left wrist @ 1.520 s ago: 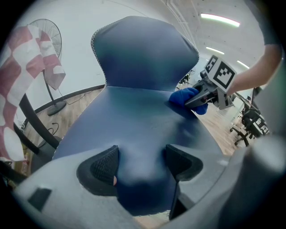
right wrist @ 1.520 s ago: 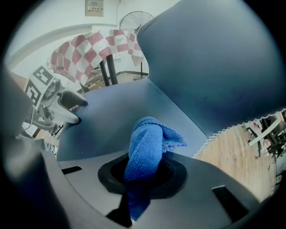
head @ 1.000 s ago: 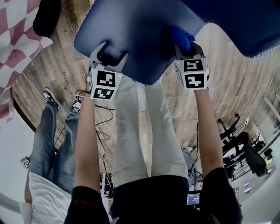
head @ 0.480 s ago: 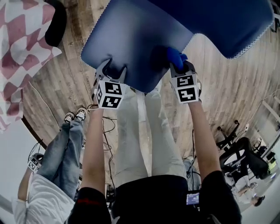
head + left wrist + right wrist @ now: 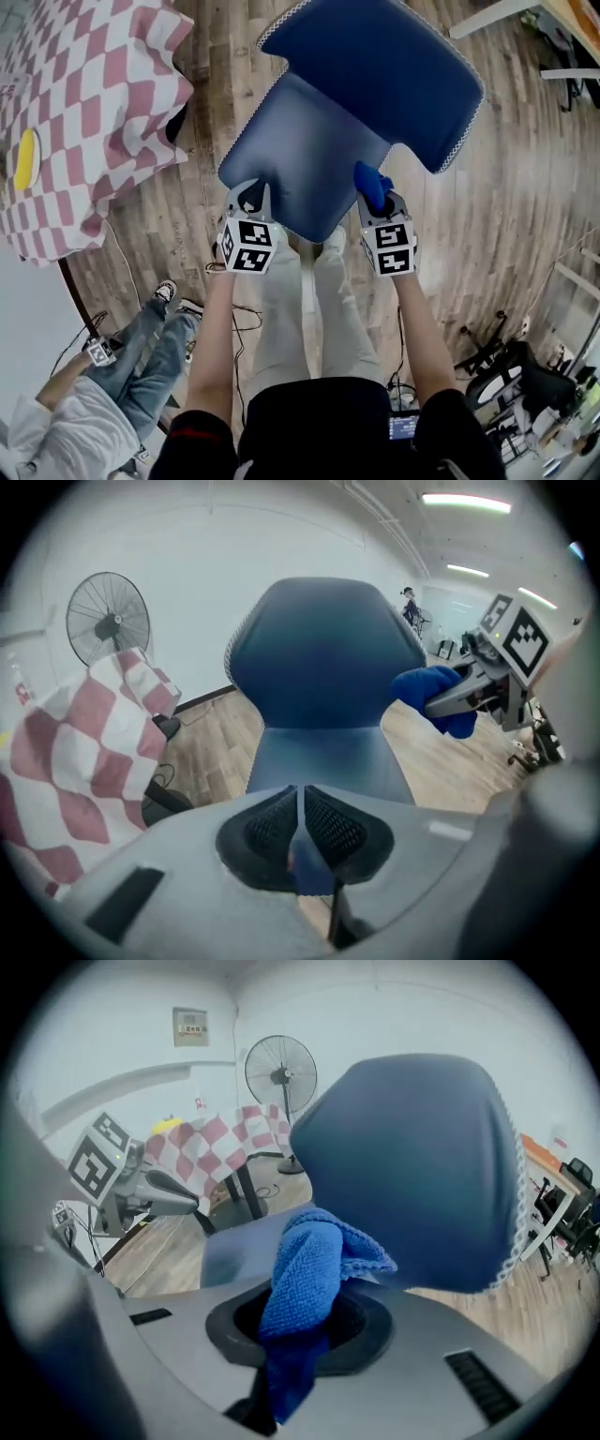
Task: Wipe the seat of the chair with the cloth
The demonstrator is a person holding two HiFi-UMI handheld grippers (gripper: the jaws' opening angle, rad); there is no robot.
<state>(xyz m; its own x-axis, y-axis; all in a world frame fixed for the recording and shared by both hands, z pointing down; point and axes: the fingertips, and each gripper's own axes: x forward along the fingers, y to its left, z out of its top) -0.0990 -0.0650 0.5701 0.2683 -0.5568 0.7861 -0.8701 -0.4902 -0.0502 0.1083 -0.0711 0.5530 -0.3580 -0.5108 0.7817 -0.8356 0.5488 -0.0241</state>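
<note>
At about ten o'clock from the person stands a table [image 5: 84,112] under a red-and-white checked cover, and straight ahead at twelve is the blue chair, its seat [image 5: 300,155] facing them and the backrest [image 5: 384,66] beyond. The left gripper [image 5: 253,197] hangs at the seat's near left edge; its jaws are closing, almost together, and nothing lies between them, only a sliver of blue seat showing through the gap. The right gripper [image 5: 375,199] is at the near right edge at one o'clock, its jaws clamped on the blue cloth [image 5: 368,180], which bunches up out of them and juts forward. The cloth looks to be just at or above the front rim, though I cannot tell if it touches the seat. From where I stand the wiping seems barely begun: the cloth is in hand and brought to the chair, but the whole seat surface looks left to cover.
</note>
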